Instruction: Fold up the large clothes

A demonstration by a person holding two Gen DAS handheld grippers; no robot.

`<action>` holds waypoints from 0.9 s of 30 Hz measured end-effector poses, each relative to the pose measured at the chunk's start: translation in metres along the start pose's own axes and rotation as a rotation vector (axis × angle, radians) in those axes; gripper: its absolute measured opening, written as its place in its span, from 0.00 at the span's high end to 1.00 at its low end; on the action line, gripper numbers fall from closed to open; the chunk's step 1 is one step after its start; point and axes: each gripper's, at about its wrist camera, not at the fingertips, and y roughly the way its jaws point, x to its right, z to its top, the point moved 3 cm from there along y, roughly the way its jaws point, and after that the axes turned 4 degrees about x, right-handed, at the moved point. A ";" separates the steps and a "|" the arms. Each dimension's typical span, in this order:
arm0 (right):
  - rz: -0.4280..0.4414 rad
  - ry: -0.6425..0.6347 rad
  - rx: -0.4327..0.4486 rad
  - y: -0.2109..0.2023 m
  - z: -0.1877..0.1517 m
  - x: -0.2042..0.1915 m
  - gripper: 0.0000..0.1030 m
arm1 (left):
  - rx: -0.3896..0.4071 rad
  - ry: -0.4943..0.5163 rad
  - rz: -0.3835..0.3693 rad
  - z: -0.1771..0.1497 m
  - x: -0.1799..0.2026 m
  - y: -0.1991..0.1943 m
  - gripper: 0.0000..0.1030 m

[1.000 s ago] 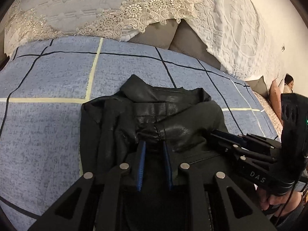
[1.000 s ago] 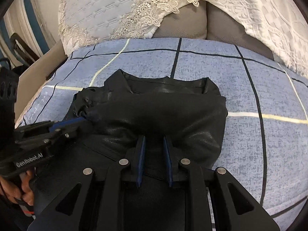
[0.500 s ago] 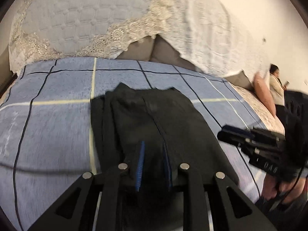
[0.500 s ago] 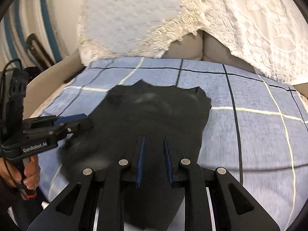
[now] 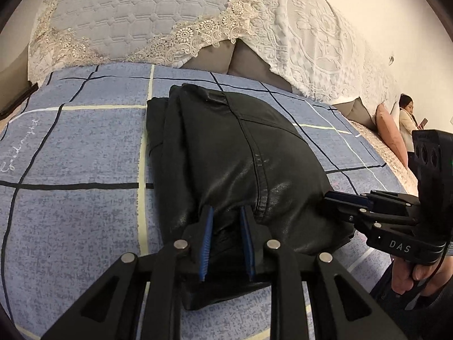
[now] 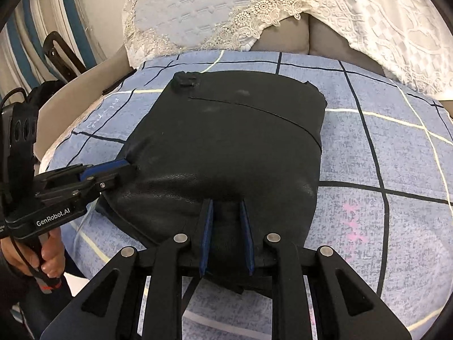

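Here, a black leather jacket [image 5: 237, 155] is laid folded on the checked bedspread [image 5: 70, 147] | near fold at 6 o'clock is pinched by left gripper [image 5: 226, 223] and right gripper [image 6: 226, 221], jaws narrow, apparently so the bundle is kept square.

black jacket [image 5: 235, 153], blue checked bedspread [image 5: 76, 147]

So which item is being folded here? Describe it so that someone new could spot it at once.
Start at the blue bedspread with its grid of dark and pale lines, below the lace-trimmed cushions. In its middle lies a black leather-look jacket, folded into a bundle. It is the only dark, shiny thing on the bed, and both tools grip its near edge.
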 end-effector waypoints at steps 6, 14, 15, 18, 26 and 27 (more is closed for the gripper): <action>-0.038 -0.020 -0.012 -0.007 0.008 -0.002 0.70 | -0.030 0.010 0.013 0.006 0.004 -0.003 0.78; -0.094 -0.011 0.021 -0.022 0.020 0.007 0.61 | -0.049 0.034 0.015 0.022 0.011 -0.010 0.78; -0.092 -0.013 0.024 -0.021 0.022 0.007 0.61 | -0.049 0.035 0.015 0.025 0.011 -0.009 0.78; -0.089 -0.020 0.027 -0.018 0.029 0.007 0.61 | -0.041 0.035 0.021 0.035 0.011 -0.005 0.78; -0.039 -0.014 -0.014 0.018 0.032 0.008 0.59 | -0.094 0.024 0.065 0.035 -0.003 0.032 0.71; -0.030 -0.007 -0.014 0.018 0.032 0.010 0.58 | -0.093 0.027 0.063 0.034 -0.003 0.031 0.71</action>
